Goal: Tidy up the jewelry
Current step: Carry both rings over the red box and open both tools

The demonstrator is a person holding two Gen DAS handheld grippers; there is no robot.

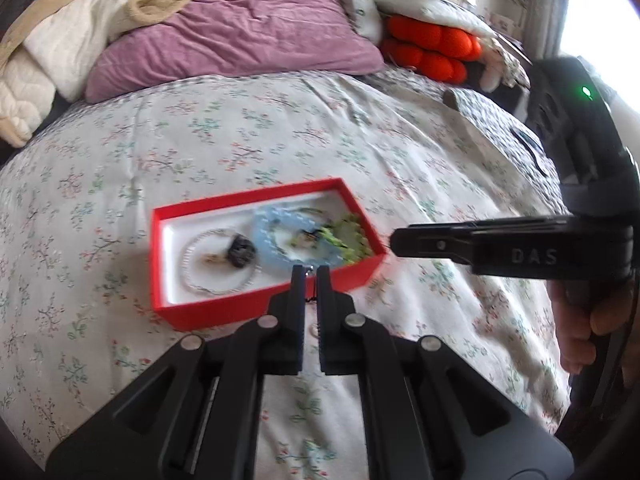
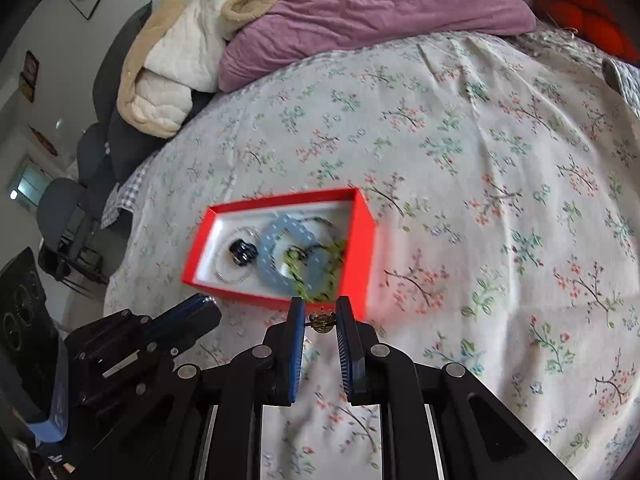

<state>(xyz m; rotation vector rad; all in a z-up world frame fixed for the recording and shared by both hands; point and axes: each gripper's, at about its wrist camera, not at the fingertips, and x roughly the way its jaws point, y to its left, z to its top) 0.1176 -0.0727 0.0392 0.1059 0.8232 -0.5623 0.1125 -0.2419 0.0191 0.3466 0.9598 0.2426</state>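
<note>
One red box [image 1: 208, 312] lies on one floral bedspread [image 1: 240, 128]; inside it show one light-blue ring-shaped bracelet [image 1: 266, 240], one thin silvery bangle [image 1: 192, 276], one dark beaded piece [image 1: 241, 255] and one green beaded piece [image 1: 348, 236]; smaller bits there are too blurred to count. Two grippers are in view, the left gripper [image 1: 309, 270] and the right gripper [image 2: 320, 304]; one small gold trinket [image 2: 322, 322] sits between the right one's fingers. Behind lie one purple pillow [image 1: 248, 36], one cream blanket [image 1: 60, 40] and one orange cushion [image 1: 432, 50].

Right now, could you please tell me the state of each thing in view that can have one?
Red box: open, no lid, jewelry inside.
Left hand-held gripper: shut; something small and shiny at its tips, too blurred to name.
Right hand-held gripper: shut on a small gold piece.
Blue ring: lying in the box.
</note>
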